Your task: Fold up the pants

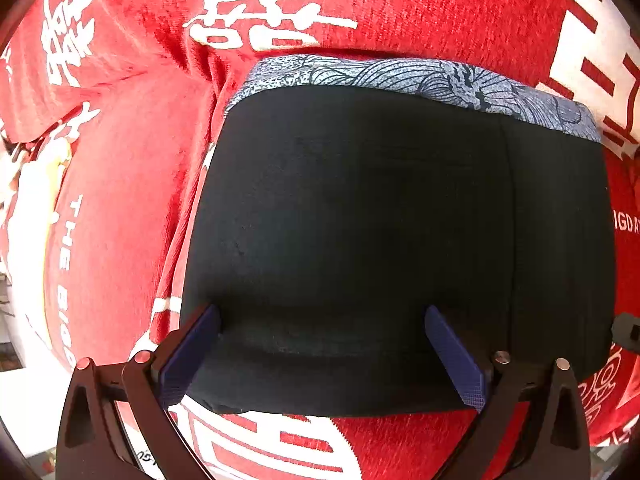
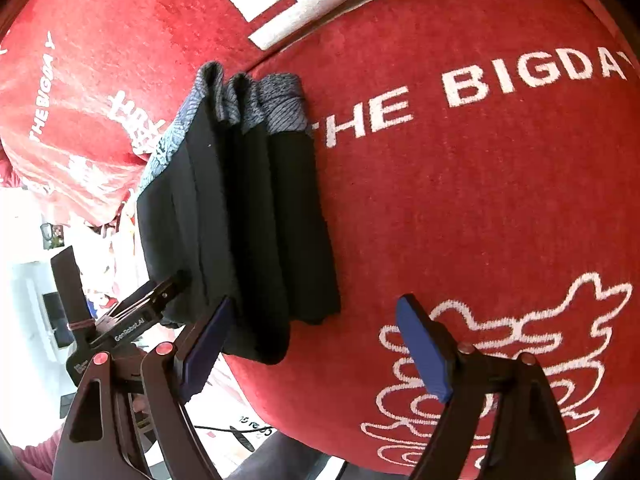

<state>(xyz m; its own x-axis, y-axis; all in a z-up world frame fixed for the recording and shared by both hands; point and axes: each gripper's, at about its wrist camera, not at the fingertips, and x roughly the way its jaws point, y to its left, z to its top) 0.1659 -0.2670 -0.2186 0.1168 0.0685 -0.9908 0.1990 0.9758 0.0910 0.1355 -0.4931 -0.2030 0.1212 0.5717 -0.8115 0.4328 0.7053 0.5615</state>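
Note:
The black pants lie folded into a compact stack on the red blanket, their blue-grey patterned waistband at the far edge. My left gripper points straight down with its jaws wide open, both blue pads resting on the near part of the fabric, which puckers slightly between them. In the right wrist view the pants show as several stacked layers. My right gripper is open beside their near right corner, one pad over the stack's edge and the other over the red blanket. A finger of my left gripper touches the stack's left side.
The red blanket carries white lettering "THE BIGDAY" and white characters. It drapes over a rounded edge at the lower left, where a bright white floor area and a dark cable show below.

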